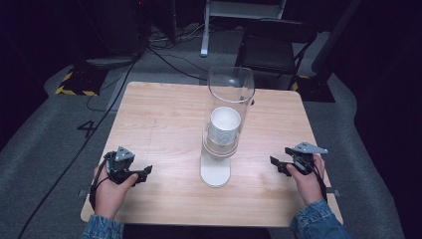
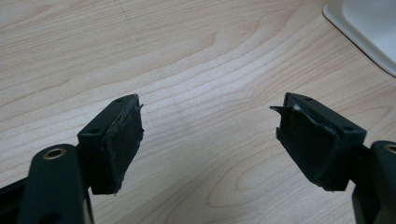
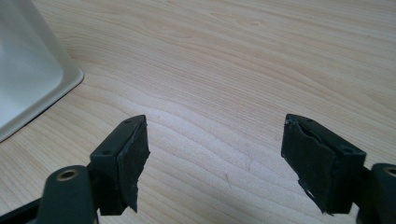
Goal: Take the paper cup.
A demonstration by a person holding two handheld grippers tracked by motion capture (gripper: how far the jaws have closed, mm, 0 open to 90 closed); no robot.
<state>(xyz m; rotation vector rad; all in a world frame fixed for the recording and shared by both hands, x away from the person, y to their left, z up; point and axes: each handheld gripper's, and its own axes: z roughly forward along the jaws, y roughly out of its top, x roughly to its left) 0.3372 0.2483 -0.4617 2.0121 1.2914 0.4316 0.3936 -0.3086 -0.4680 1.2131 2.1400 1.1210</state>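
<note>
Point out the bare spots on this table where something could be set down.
The wooden table is bare on its whole left side, from the far edge down to the left claw. The right side is likewise free between the clear tube dispenser, which holds white paper cups, and the right claw. The only crowded spot is the middle, around the dispenser's white base.

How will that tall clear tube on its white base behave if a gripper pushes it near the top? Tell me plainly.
The clear tube would probably tip rather than slide: it stands tall over a small white base. Its glossy wall looks smooth, so pads may slip. The stack of white cups inside likely adds little weight.
</note>
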